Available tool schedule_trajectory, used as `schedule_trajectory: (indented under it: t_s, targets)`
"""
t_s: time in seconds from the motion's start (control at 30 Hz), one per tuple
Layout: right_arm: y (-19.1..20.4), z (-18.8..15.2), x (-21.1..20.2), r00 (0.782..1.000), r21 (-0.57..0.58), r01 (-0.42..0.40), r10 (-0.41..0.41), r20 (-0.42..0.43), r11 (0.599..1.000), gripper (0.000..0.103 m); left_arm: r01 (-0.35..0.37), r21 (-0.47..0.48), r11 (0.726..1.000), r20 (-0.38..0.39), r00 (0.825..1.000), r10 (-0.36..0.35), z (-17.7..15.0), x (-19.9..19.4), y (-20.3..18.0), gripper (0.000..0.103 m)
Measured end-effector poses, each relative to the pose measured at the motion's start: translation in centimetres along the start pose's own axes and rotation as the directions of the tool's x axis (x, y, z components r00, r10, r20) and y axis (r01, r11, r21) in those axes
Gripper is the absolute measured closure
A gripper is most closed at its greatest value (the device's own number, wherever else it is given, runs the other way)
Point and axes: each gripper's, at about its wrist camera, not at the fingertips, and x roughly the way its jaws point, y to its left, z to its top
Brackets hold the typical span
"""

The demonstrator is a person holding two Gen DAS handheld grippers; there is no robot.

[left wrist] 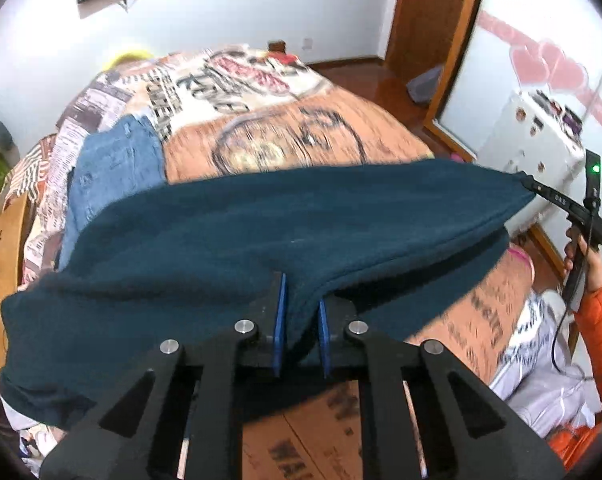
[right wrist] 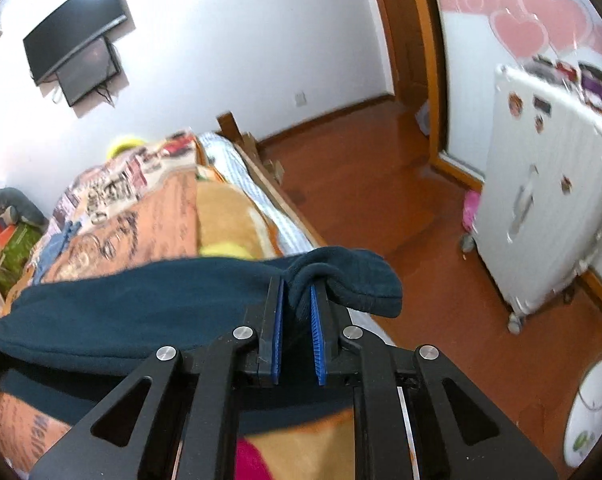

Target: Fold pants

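Note:
Dark teal fleece pants (left wrist: 229,236) lie stretched across the bed, lifted along their near edge. My left gripper (left wrist: 303,294) is shut on a fold of that edge, the cloth bunched between its blue pads. In the left wrist view my right gripper (left wrist: 531,184) pinches the far right corner of the pants, with a hand in an orange sleeve on its handle. The right wrist view shows the right gripper (right wrist: 297,286) shut on the teal pants (right wrist: 141,300), a flap of cloth drooping over its right finger.
A patterned orange blanket (left wrist: 293,132) covers the bed, with folded blue jeans (left wrist: 113,168) at its far left. A wooden piece (left wrist: 1,264) stands left of the bed. On the wooden floor (right wrist: 361,200) to the right stand a white cabinet (right wrist: 541,216) and a doorway (right wrist: 405,32).

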Motion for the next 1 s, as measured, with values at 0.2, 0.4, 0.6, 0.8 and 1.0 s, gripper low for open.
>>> schedule_trajectory:
  t_s: [0.2, 0.4, 0.6, 0.8, 1.0]
  targets:
    - [-2.0, -3.9, 2.5, 0.987, 0.072, 0.014, -0.003, -0.158, 0.997, 0.092, -0.003, 0.003, 1.000, -0.055, 0.999, 0.004, -2.4, 1.6, -0.7, 0.089]
    - [-1.6, -5.0, 3.1, 0.959, 0.032, 0.051, -0.039, -0.281, 0.998, 0.082, 0.027, -0.043, 0.999, -0.053, 0.998, -0.029, -3.3, 1.1, 0.1, 0.071]
    - [0.5, -2.7, -0.6, 0.968, -0.055, 0.035, -0.047, -0.247, 0.998, 0.080, 0.025, -0.095, 0.995, 0.010, 1.000, -0.024, -4.2, -2.2, 2.7, 0.053]
    - [8.3, 0.5, -3.5, 0.989, -0.222, -0.057, 0.025, -0.145, 0.973, 0.067, -0.068, -0.215, 0.974, 0.094, 0.991, 0.090, -4.7, -7.0, 9.3, 0.050]
    - [19.9, 3.2, -3.2, 0.964, -0.365, -0.265, 0.233, -0.132, 0.892, 0.067, -0.223, -0.332, 0.917, 0.119, 0.954, 0.275, -4.9, -11.4, 19.3, 0.044]
